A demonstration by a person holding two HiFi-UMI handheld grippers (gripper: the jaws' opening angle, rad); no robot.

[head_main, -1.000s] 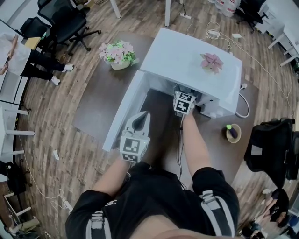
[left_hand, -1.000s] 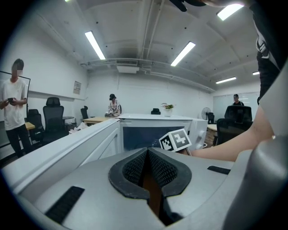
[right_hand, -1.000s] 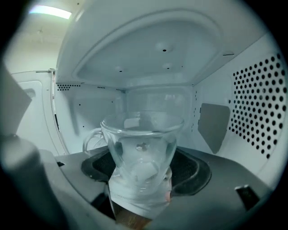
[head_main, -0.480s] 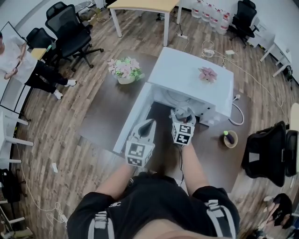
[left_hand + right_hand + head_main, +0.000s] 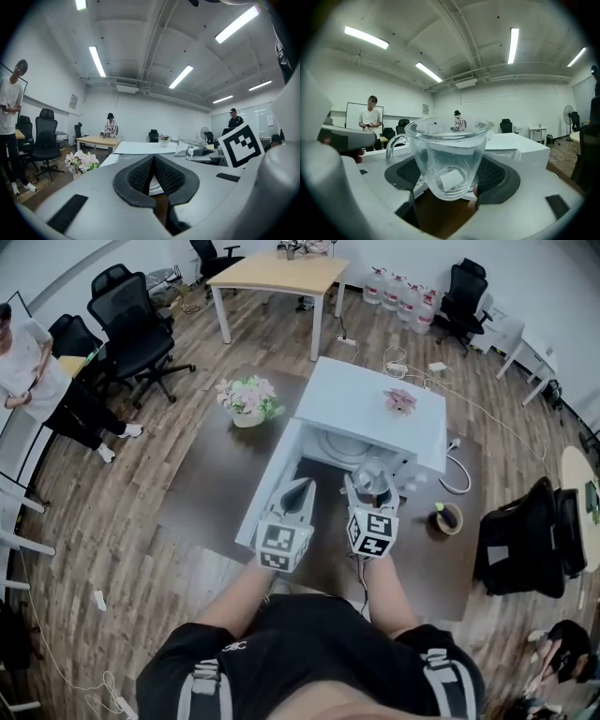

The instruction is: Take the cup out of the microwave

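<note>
A clear glass cup (image 5: pixel 449 154) is held in the right gripper (image 5: pixel 452 177), clamped low on its body between 2 dark, ribbed rubber pads (image 5: pixel 499 176). The cup is rounded and tapers toward its base, with a thin rim and a curved handle (image 5: pixel 392 141) pointing to the left. It looks empty, and a small pale patch is seen through the glass near the bottom (label or reflection, it cannot be told).

The cup is judged to be light, stiff, smooth and breakable. Because the wall narrows downward, it could slip between the pads if the hold is eased, so a steady grip around the lower body, with the cup kept upright, seems the safest hold.

The left gripper (image 5: pixel 152 174) is empty, its 2 ribbed pads pressed together with nothing between them. In the head view the left gripper (image 5: pixel 301 487) is held just beside the right gripper (image 5: pixel 369 486).

In that view the cup (image 5: pixel 372 472) is seen outside the cavity, in front of the opening of a white, box-shaped microwave (image 5: pixel 375 395), above a dark brown table (image 5: pixel 202 474). The microwave door (image 5: pixel 267 486) stands swung open on the left, and a pale round turntable (image 5: pixel 345 446) is visible inside. A pink flower decoration (image 5: pixel 400 399) lies on the microwave's flat top.

A pot of pink and white flowers (image 5: pixel 248 399) stands on the table further left, and a small round bowl (image 5: pixel 446 518) to the right. Beyond, black office chairs (image 5: pixel 131 315) and a wooden desk (image 5: pixel 281 273) stand on plank flooring.
</note>
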